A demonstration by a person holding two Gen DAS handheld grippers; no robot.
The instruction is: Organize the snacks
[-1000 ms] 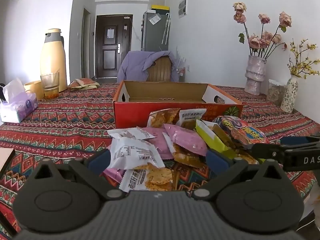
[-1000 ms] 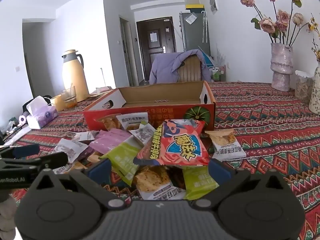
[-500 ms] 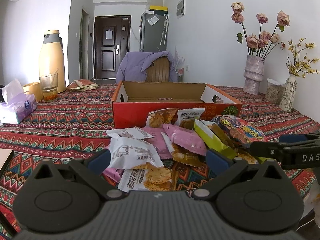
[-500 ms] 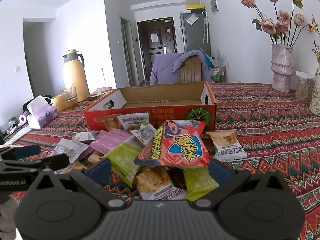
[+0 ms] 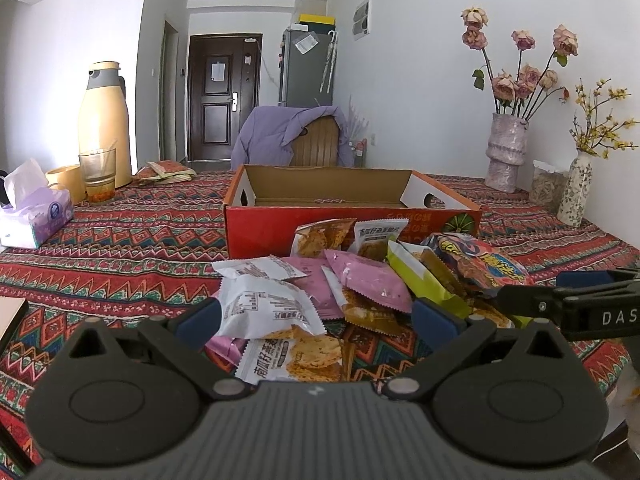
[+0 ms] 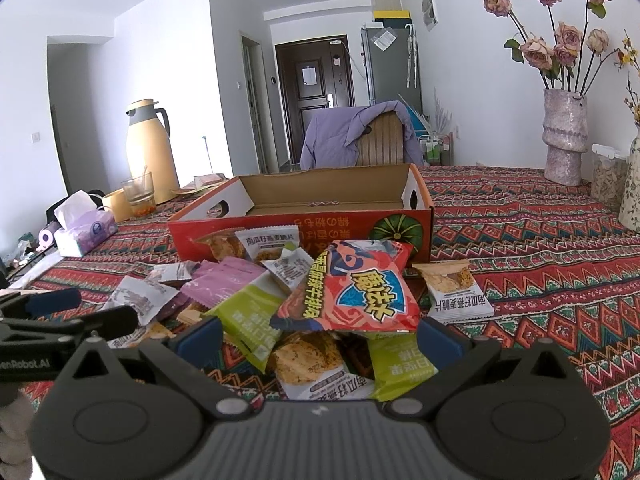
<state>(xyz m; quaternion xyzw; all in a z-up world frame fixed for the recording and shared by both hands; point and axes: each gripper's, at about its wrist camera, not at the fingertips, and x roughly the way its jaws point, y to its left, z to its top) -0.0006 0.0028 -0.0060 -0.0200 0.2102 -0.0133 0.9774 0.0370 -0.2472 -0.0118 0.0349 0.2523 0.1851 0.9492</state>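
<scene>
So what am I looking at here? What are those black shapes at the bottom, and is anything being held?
No robot here: a person holds a two-finger gripper in each hand, each with a wide-angle camera looking forward along its fingers. The black shapes are the grippers' own bodies. One picture comes from the left gripper, the other from the right gripper; each also sees the other at its edge. On the patterned tablecloth lies a pile of snack packets, among them a white packet, a pink packet and a red chip bag. Behind stands an open red cardboard box, apparently empty. Both grippers are open, with packets lying between their fingers, and hold nothing.
</scene>
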